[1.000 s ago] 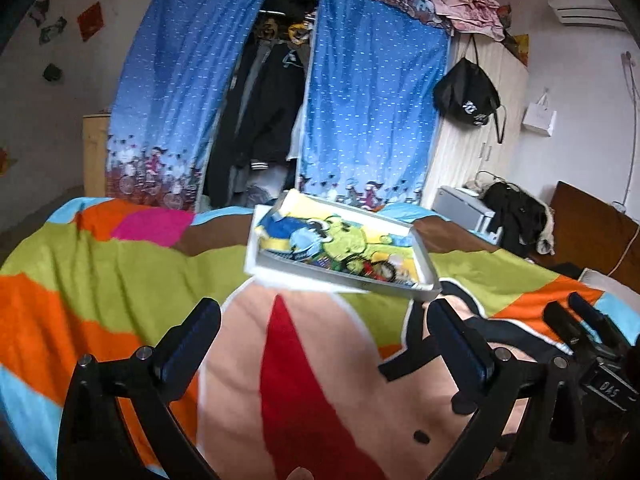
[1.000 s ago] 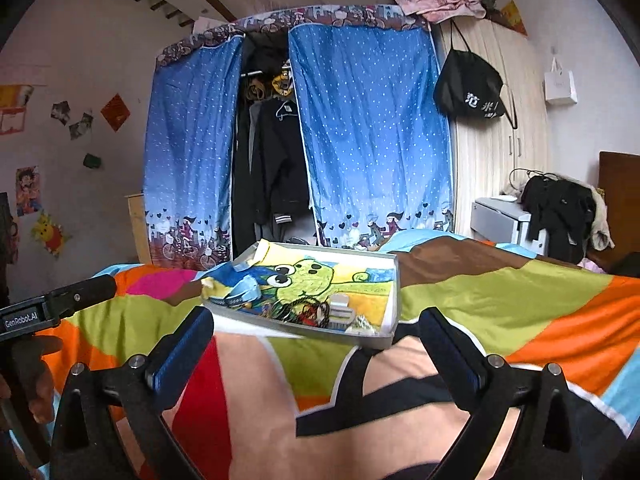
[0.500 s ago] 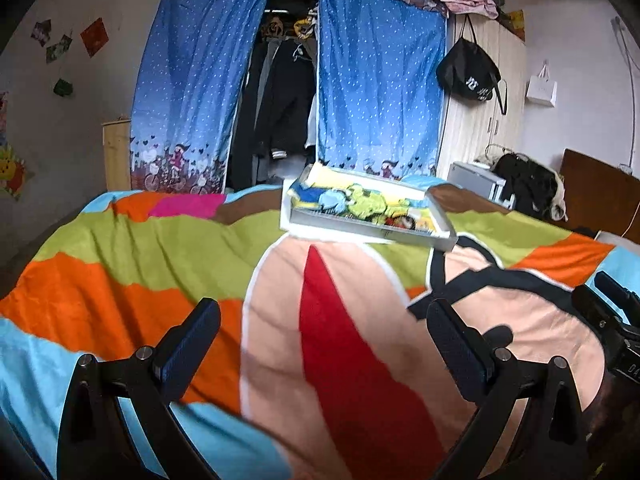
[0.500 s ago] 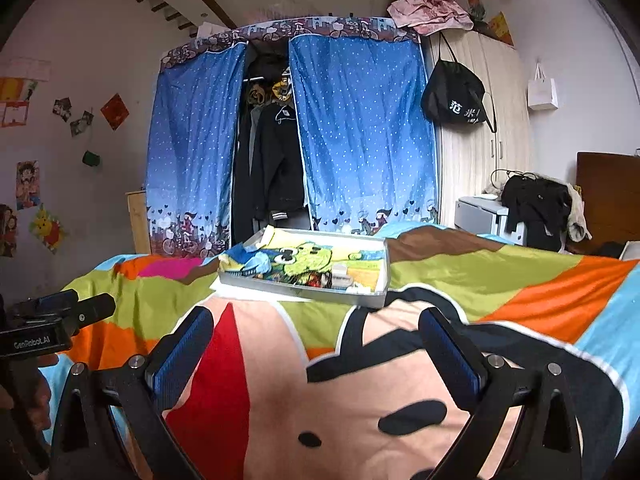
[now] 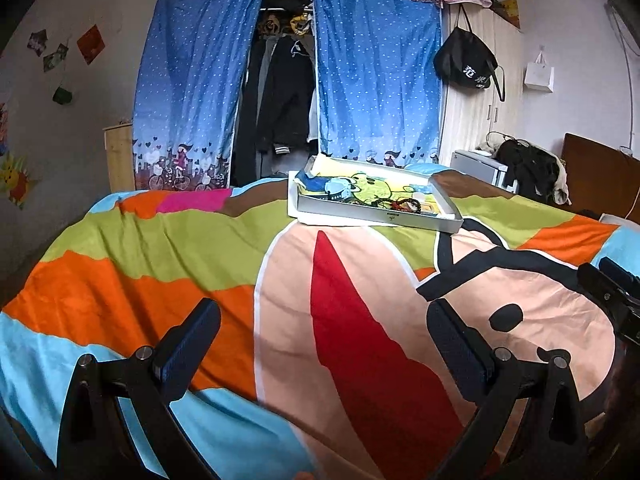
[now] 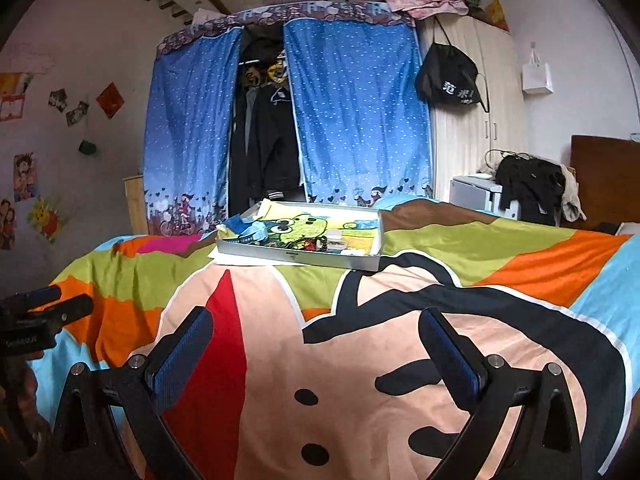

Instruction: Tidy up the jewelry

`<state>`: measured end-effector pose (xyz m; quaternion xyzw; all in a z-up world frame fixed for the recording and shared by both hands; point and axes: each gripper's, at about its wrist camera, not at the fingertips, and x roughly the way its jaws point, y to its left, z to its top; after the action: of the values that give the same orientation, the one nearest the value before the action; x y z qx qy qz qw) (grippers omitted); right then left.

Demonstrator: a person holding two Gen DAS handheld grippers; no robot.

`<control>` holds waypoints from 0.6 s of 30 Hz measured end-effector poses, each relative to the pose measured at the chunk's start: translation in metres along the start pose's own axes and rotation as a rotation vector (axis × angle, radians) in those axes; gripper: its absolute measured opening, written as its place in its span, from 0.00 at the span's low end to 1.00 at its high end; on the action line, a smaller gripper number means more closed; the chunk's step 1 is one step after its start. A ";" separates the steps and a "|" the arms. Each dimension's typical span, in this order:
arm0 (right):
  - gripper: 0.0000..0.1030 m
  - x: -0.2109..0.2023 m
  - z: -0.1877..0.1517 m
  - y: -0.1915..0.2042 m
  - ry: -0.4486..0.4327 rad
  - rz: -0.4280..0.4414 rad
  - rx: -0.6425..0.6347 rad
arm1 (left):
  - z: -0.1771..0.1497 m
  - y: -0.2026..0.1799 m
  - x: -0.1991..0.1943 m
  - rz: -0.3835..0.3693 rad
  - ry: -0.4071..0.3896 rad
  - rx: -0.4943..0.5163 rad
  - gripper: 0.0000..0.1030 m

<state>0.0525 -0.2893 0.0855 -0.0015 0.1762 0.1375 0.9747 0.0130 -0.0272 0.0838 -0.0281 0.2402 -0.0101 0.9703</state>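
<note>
A shallow grey tray [image 5: 380,220] [image 6: 304,257] lined with a cartoon picture lies far off on the colourful bedspread [image 5: 200,248]. A heap of jewelry [image 5: 400,205] [image 6: 312,245], with dark and red beads, sits near the tray's front edge. My left gripper [image 5: 324,340] is open with nothing between its fingers, low over the bedspread and well short of the tray. My right gripper [image 6: 316,340] is open and empty too, also far from the tray. The left gripper's body [image 6: 36,320] shows at the left edge of the right wrist view.
Blue curtains [image 5: 192,80] frame an open wardrobe behind the bed. A wooden cupboard with a black bag [image 5: 468,64] stands at the right. A white box [image 6: 476,194] and dark clothes [image 6: 532,184] lie beside the bed at the right. A white sheet [image 5: 328,222] lies under the tray.
Both grippers have pulled back from the tray, which now looks smaller and farther away. More of the bedspread shows in front. Both grippers stayed open.
</note>
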 end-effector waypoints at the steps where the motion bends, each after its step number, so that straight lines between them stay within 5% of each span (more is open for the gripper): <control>1: 1.00 0.001 0.000 -0.001 0.002 -0.002 0.006 | 0.000 0.001 0.001 -0.001 0.001 0.002 0.98; 18: 1.00 0.002 -0.005 0.000 0.019 0.010 0.010 | -0.002 0.001 0.003 -0.007 0.000 0.013 0.98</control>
<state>0.0528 -0.2893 0.0796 0.0029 0.1863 0.1416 0.9722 0.0150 -0.0261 0.0805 -0.0227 0.2402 -0.0149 0.9703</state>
